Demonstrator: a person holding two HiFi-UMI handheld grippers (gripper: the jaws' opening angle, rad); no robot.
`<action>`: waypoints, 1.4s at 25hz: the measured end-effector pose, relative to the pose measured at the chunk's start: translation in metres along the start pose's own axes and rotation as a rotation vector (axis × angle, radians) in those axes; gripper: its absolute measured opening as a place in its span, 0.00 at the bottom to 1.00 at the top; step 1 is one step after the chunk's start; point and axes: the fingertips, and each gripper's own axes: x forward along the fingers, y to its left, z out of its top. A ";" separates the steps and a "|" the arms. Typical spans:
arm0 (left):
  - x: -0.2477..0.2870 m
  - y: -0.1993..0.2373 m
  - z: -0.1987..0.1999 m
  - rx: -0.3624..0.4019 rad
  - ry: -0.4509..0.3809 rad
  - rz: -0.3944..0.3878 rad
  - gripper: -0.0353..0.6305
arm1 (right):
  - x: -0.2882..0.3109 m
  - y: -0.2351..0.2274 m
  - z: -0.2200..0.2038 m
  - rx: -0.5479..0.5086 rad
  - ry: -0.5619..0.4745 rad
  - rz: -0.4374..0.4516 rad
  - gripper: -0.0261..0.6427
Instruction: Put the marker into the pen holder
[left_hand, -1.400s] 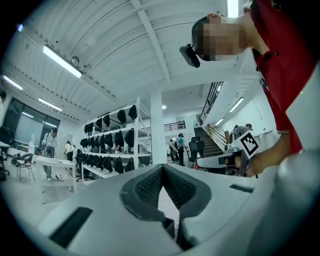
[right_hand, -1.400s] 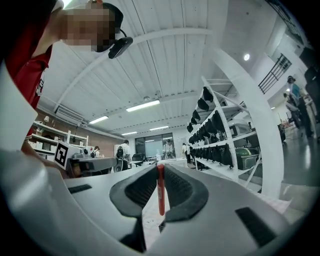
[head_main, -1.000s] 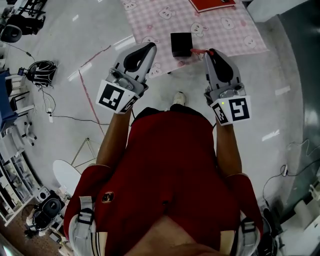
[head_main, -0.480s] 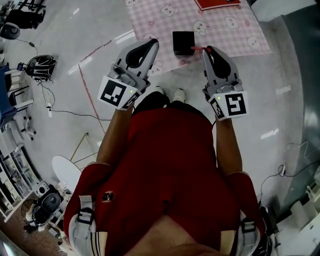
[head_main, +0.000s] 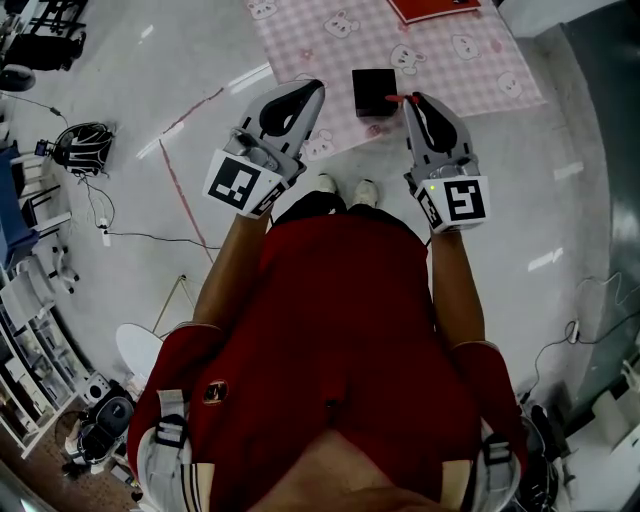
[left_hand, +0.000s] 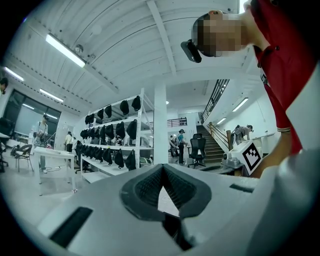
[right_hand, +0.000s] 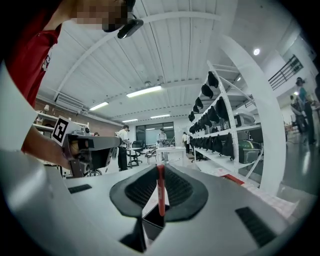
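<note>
Between right tongs: slim red marker, gripped, end protruding; left tongs closed, empty.

Glossy pale floor, white shelving racks, ceiling strip lights and a staircase.

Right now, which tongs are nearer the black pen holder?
Right. The right tongs, gripping the red marker, sit just right of the pen holder; the left tongs hang farther off to its left.
</note>
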 end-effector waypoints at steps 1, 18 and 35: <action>0.001 0.001 -0.001 -0.002 0.002 -0.008 0.06 | 0.002 0.000 -0.003 0.000 0.006 -0.006 0.10; 0.009 0.016 -0.016 -0.040 0.024 -0.063 0.06 | 0.029 -0.008 -0.059 0.006 0.109 -0.076 0.10; 0.007 0.029 -0.026 -0.045 0.054 -0.059 0.06 | 0.045 -0.014 -0.110 0.030 0.194 -0.114 0.10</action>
